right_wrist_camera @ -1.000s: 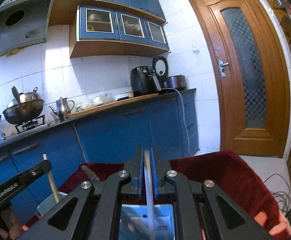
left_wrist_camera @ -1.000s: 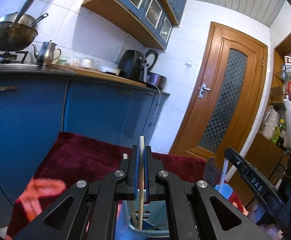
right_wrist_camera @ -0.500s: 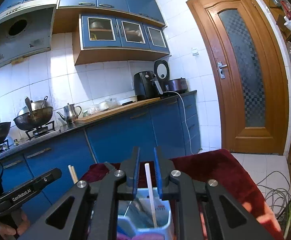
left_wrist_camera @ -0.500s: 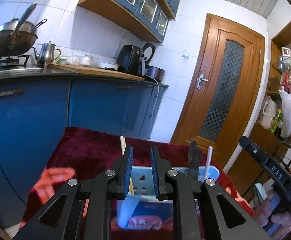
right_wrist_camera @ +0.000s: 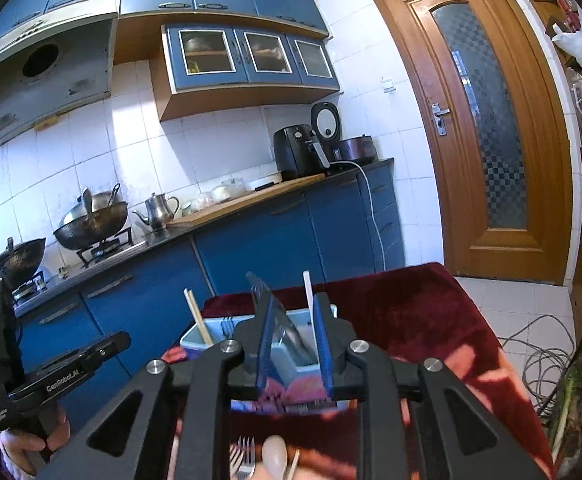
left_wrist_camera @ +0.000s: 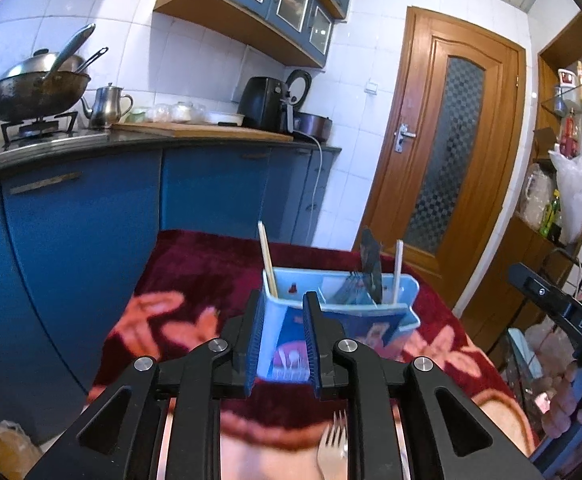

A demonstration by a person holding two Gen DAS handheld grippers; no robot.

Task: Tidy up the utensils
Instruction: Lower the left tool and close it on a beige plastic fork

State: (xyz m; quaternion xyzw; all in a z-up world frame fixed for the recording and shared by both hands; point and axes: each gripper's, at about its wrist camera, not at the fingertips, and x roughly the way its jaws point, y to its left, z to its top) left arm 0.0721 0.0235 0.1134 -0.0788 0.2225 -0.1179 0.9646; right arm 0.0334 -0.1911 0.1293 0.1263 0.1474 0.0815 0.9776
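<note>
Standing in the blue utensil holder [left_wrist_camera: 371, 320] are a chopstick [left_wrist_camera: 267, 260] and a white stick [left_wrist_camera: 397, 270]. Both the left gripper [left_wrist_camera: 282, 344] and the right gripper [right_wrist_camera: 293, 346] are released, holding nothing. A fork [left_wrist_camera: 331, 446] lies on the red cloth [left_wrist_camera: 195, 268].

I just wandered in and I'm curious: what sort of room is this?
A home kitchen, most likely: a wok sits on a gas stove beside a metal kettle, with blue cabinets on the tiled wall above.

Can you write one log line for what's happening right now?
left tool: open | right tool: open | chopstick, white stick in caddy | fork, spoon on cloth
</note>
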